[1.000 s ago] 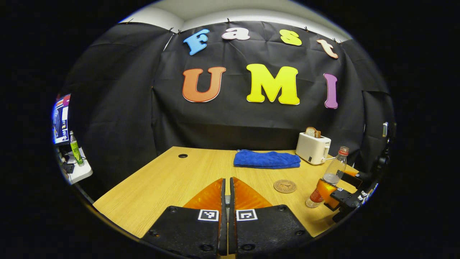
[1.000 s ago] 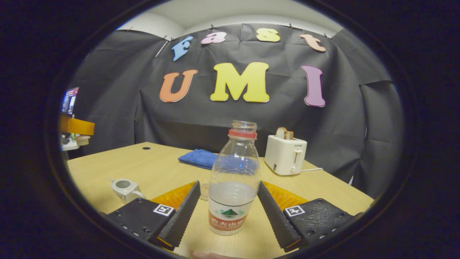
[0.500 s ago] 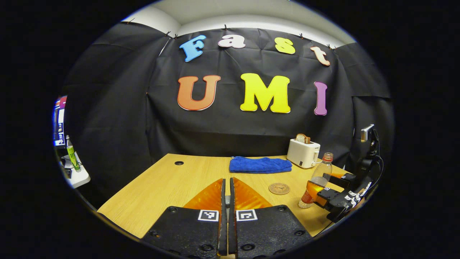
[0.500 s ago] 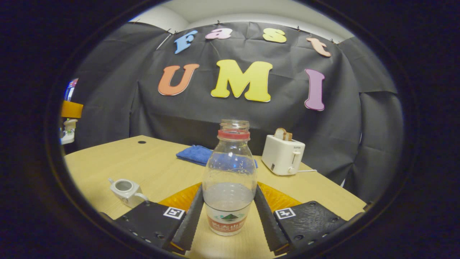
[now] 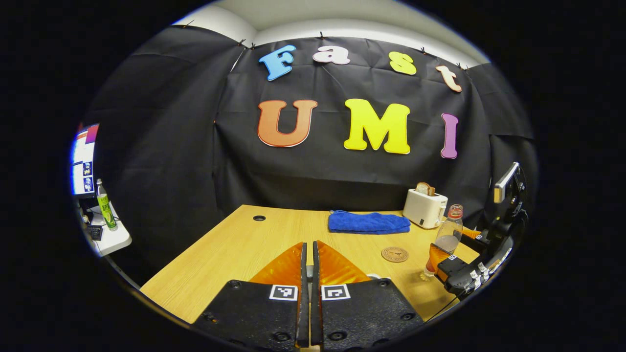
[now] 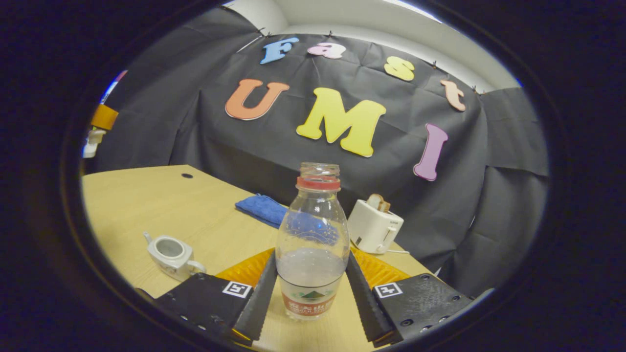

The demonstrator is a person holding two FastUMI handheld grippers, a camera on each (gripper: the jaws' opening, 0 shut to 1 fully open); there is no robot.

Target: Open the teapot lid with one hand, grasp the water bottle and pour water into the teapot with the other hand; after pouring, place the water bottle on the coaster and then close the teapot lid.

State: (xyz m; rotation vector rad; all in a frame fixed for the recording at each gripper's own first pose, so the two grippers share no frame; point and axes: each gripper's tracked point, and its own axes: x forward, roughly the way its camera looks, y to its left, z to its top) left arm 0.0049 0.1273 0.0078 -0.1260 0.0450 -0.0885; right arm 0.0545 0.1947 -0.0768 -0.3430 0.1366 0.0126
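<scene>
An uncapped clear water bottle (image 6: 312, 244), part full, stands between my right gripper's (image 6: 310, 259) fingers, which are shut on its lower body. From the left gripper view the bottle (image 5: 444, 239) leans left in that gripper (image 5: 452, 264) at the table's right edge. The white teapot (image 6: 168, 252) sits open-topped on the table, left of the bottle. A round brown coaster (image 5: 394, 254) lies left of the bottle. My left gripper (image 5: 307, 247) is shut; in the right gripper view it (image 6: 100, 122) hangs high at far left with a small pale lid under its fingers.
A folded blue cloth (image 5: 369, 222) lies at the back of the wooden table (image 5: 234, 249), with a white toaster (image 5: 424, 208) holding bread to its right. A small side table with a green bottle (image 5: 102, 203) stands off to the left.
My right gripper's fingers closed onto the bottle, and the gripper then tilted with the bottle in it. The left gripper stayed shut and shifted only slightly.
</scene>
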